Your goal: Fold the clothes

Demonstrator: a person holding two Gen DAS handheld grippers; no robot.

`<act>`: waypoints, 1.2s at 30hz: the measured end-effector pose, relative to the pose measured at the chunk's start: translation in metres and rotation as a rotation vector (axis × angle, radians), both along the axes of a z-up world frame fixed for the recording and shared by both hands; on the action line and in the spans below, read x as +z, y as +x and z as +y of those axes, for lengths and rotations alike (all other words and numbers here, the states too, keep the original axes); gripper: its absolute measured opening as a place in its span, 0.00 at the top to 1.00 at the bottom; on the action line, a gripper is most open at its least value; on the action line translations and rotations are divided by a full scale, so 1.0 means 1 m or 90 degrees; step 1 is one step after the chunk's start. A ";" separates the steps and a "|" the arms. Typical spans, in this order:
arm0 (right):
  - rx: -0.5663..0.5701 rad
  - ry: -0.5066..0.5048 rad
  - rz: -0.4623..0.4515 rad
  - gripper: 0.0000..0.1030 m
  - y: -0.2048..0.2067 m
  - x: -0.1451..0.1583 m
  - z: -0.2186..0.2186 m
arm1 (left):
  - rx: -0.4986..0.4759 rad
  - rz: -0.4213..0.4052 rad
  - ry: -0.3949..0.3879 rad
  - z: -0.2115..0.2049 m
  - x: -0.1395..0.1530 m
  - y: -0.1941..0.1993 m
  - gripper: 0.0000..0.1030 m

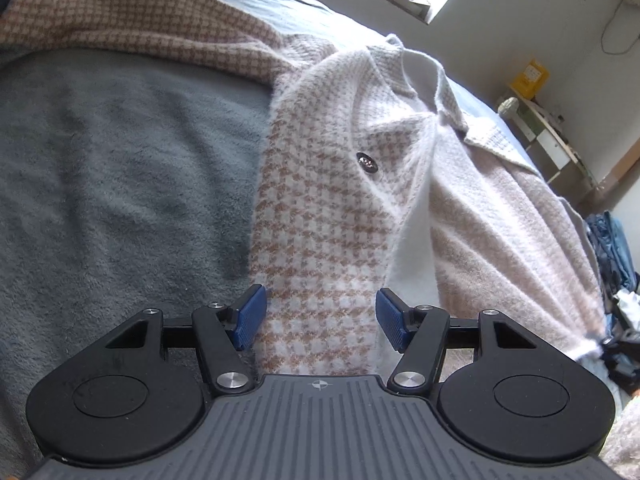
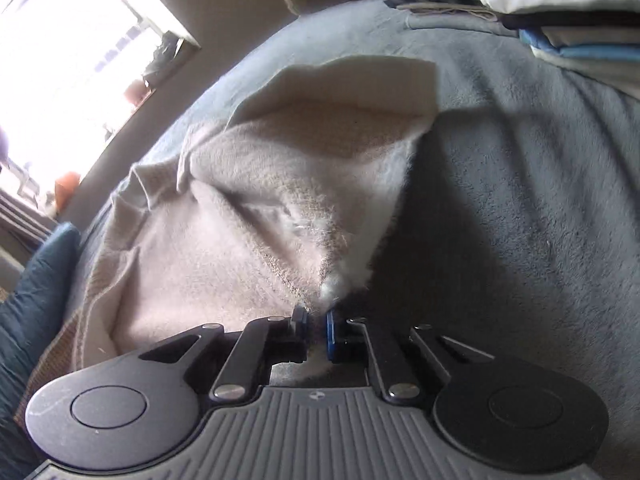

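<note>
A fuzzy pink-and-white houndstooth cardigan (image 1: 320, 208) with a dark button (image 1: 366, 162) lies spread on a grey fleece blanket (image 1: 120, 184). My left gripper (image 1: 320, 316) hovers open just over its front panel, and the blue pads (image 1: 250, 314) stand wide on either side of the knit without pressing it. In the right wrist view the cardigan (image 2: 260, 184) shows its plain pale inner side, lifted and pulled into a peak. My right gripper (image 2: 318, 328) is shut on the white fuzzy edge of that peak. The same pulled corner (image 1: 588, 340) shows at the far right of the left wrist view.
The blanket (image 2: 520, 200) covers a bed. A stack of folded clothes (image 2: 568, 20) sits at the bed's far right corner. A dark blue cushion (image 2: 36, 280) lies at the left. A bright window (image 2: 68, 52) and a shelf with a yellow box (image 1: 530, 78) stand beyond the bed.
</note>
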State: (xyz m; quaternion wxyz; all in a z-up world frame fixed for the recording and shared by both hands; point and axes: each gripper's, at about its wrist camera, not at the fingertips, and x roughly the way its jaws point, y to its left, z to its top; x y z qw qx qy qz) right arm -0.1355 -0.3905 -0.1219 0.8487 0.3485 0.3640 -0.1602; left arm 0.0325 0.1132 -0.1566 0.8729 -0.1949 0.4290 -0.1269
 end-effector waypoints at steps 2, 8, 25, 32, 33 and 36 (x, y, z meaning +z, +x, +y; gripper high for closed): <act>0.015 0.006 0.049 0.82 0.007 -0.023 -0.006 | 0.002 -0.003 -0.001 0.003 0.001 -0.001 0.41; -0.014 0.102 0.045 0.42 -0.026 -0.030 -0.027 | 0.012 -0.013 -0.024 0.024 0.004 -0.014 0.41; 0.514 0.041 0.061 0.33 0.150 0.036 0.181 | -0.062 -0.011 0.038 0.003 -0.005 -0.032 0.39; 0.543 0.019 0.161 0.28 0.208 0.018 0.260 | -0.087 -0.025 0.041 0.002 -0.007 -0.035 0.35; 0.544 0.021 0.169 0.28 0.212 0.014 0.267 | -0.092 -0.028 0.043 0.001 -0.008 -0.035 0.35; 0.551 0.001 0.188 0.26 0.217 0.004 0.285 | -0.107 -0.038 0.051 -0.001 -0.009 -0.037 0.34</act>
